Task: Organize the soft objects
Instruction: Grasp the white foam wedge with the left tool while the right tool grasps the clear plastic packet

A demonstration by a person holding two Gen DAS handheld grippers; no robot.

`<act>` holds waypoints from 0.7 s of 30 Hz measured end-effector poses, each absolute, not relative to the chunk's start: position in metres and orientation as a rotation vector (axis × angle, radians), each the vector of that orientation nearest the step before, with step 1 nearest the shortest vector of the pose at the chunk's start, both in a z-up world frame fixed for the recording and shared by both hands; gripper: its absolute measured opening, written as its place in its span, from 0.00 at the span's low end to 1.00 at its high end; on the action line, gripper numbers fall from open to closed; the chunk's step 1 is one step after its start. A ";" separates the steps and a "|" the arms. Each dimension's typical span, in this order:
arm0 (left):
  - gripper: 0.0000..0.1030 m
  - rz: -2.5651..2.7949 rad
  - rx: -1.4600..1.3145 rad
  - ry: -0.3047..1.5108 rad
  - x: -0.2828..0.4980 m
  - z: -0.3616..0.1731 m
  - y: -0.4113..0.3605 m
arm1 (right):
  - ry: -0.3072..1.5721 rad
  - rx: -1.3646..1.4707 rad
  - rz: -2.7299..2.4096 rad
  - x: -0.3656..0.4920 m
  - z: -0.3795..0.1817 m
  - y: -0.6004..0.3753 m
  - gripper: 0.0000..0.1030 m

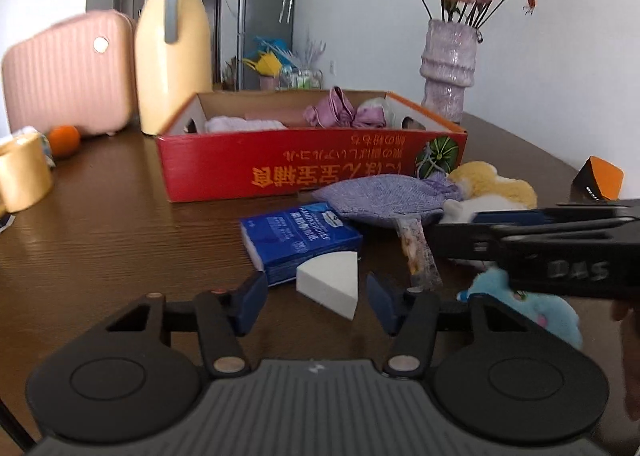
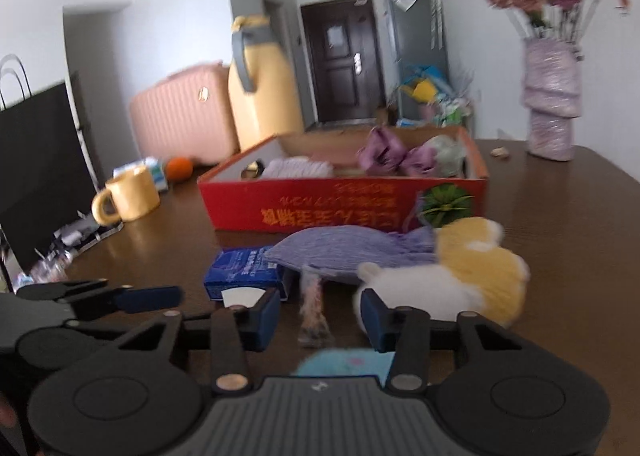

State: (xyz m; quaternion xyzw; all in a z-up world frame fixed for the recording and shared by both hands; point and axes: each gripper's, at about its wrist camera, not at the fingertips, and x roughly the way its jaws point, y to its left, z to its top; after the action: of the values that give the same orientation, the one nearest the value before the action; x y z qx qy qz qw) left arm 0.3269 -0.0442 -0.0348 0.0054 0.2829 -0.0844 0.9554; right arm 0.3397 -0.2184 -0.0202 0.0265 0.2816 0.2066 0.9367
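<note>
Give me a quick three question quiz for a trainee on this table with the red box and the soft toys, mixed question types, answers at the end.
1. True or false: the white wedge sponge lies inside the red cardboard box.
2. Which thing lies partly on the blue tissue pack? A) purple knit pouch B) yellow mug C) orange
3. Fill in: the left gripper has its jaws ____ around the sponge.

Key: 1 false, it lies on the table before the box; 2 A; 3 open, not touching it.
</note>
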 end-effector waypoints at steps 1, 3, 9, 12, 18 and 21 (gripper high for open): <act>0.54 -0.175 0.009 0.583 0.333 -0.037 -0.046 | 0.584 0.044 0.427 0.346 -0.022 -0.214 0.40; 0.46 -0.191 0.001 0.597 0.341 -0.041 -0.048 | 0.615 0.014 0.422 0.360 -0.027 -0.203 0.35; 0.22 -0.204 0.002 0.639 0.352 -0.048 -0.054 | 0.671 0.044 0.425 0.378 -0.043 -0.197 0.13; 0.19 -0.208 0.003 0.634 0.349 -0.047 -0.053 | 0.658 0.052 0.427 0.374 -0.041 -0.199 0.12; 0.17 -0.208 0.019 0.581 0.323 -0.033 -0.053 | 0.589 0.059 0.455 0.344 -0.021 -0.205 0.12; 0.17 -0.199 0.014 0.536 0.303 -0.017 -0.048 | 0.549 0.065 0.472 0.320 -0.007 -0.210 0.12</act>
State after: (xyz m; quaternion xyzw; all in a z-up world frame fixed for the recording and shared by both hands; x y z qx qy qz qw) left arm 0.3029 -0.0478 -0.0171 0.0069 0.2641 -0.0981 0.9595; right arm 0.3195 -0.2095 -0.0071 0.0317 0.2684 0.2307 0.9347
